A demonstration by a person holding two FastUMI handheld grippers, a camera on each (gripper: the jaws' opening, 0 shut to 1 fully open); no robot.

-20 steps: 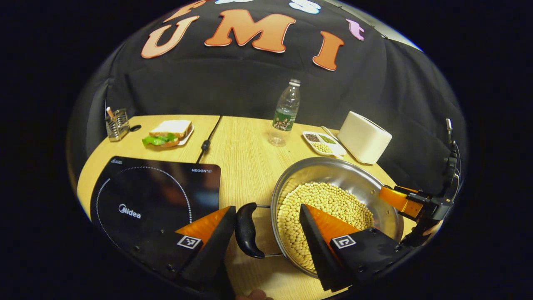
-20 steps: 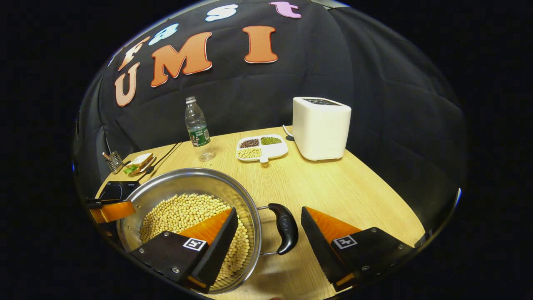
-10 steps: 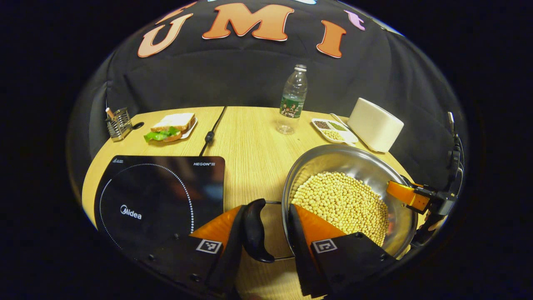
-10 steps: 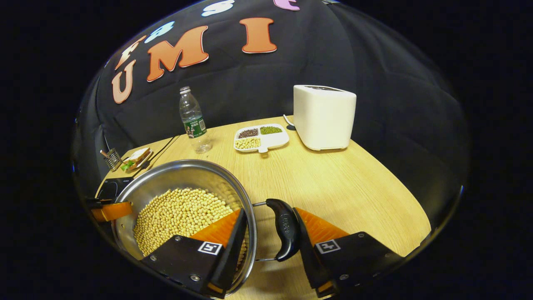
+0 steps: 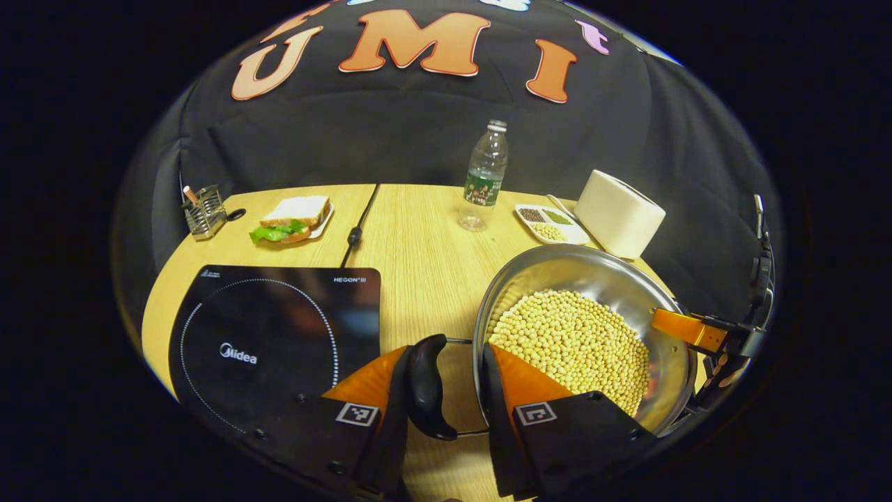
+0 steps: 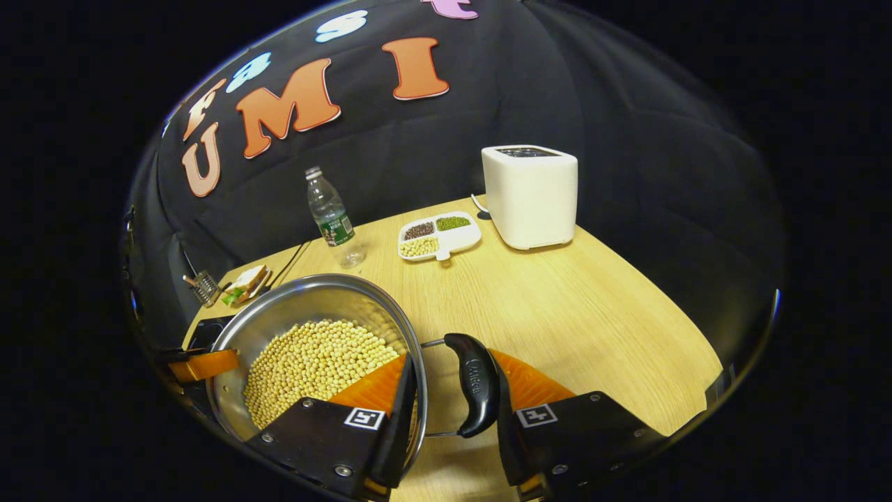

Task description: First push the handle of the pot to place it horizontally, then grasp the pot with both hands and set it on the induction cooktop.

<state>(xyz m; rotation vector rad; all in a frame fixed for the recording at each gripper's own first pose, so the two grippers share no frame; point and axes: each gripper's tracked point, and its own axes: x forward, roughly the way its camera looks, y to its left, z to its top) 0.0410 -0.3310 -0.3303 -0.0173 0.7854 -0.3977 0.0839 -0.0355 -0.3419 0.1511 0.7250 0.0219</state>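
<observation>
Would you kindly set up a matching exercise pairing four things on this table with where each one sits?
Things:
1. pot
2. sandwich
3. water bottle
4. toaster

Places:
A. on a plate near the utensil rack
B. beside the divided dish, at the table's back edge
C. between both grippers, handles flanked by fingers
D. upright near the power cord

Pairs: 1-C, 2-A, 3-D, 4-B

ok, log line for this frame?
phase: two-handed grasp | left gripper: shut on left handle | right gripper: shut on right handle | pot: beside cooktop
</observation>
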